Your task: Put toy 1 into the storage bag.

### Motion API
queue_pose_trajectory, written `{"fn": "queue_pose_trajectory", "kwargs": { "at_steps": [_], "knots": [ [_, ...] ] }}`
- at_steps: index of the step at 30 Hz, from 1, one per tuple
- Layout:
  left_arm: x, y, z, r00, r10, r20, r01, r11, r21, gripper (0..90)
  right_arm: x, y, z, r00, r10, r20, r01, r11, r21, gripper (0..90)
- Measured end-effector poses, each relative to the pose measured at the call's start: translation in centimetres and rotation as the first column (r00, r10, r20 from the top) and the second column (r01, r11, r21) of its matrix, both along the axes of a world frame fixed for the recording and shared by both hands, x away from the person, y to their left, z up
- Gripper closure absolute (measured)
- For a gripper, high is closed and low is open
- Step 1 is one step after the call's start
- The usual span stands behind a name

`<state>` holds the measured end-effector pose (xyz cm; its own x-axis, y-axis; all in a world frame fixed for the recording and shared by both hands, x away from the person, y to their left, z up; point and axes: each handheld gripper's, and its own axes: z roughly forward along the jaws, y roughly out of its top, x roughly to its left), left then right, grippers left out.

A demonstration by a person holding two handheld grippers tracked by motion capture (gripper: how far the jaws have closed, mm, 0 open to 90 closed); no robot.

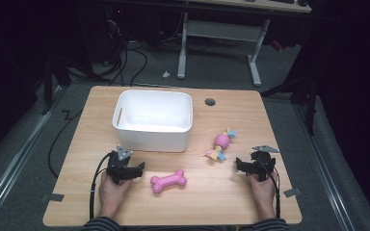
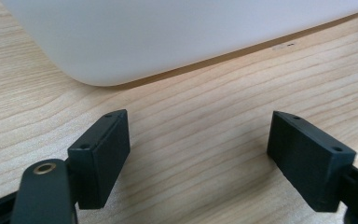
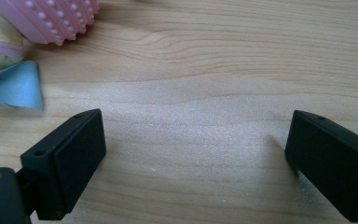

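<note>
The pink rubber bone (image 1: 168,181) lies low in the middle of the high view on the tabletop (image 1: 221,202), just right of the left gripper (image 1: 136,169), whose jaws stand apart on nothing. The knobbed pink toy with cloth tails (image 1: 221,144) sits right of centre, near the right gripper (image 1: 240,165); in the right gripper view it lies upper left (image 3: 51,18), outside the parted, empty jaws. The white bin (image 1: 152,120) stands above the left gripper.
</note>
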<state>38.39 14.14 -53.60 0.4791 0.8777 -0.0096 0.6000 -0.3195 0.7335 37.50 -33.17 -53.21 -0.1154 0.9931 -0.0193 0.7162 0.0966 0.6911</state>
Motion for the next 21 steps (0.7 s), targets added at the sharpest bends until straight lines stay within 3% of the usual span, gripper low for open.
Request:
{"fn": "queue_pose_trajectory", "kwargs": {
  "at_steps": [21],
  "knots": [
    [0.01,-0.01,0.01,1.0000,-0.005,-0.007,0.005,1.0000,-0.002,19.3,-0.24,0.12,0.07,0.9994,0.024,0.023,-0.024,1.000,-0.003,14.6]
  ]
}}
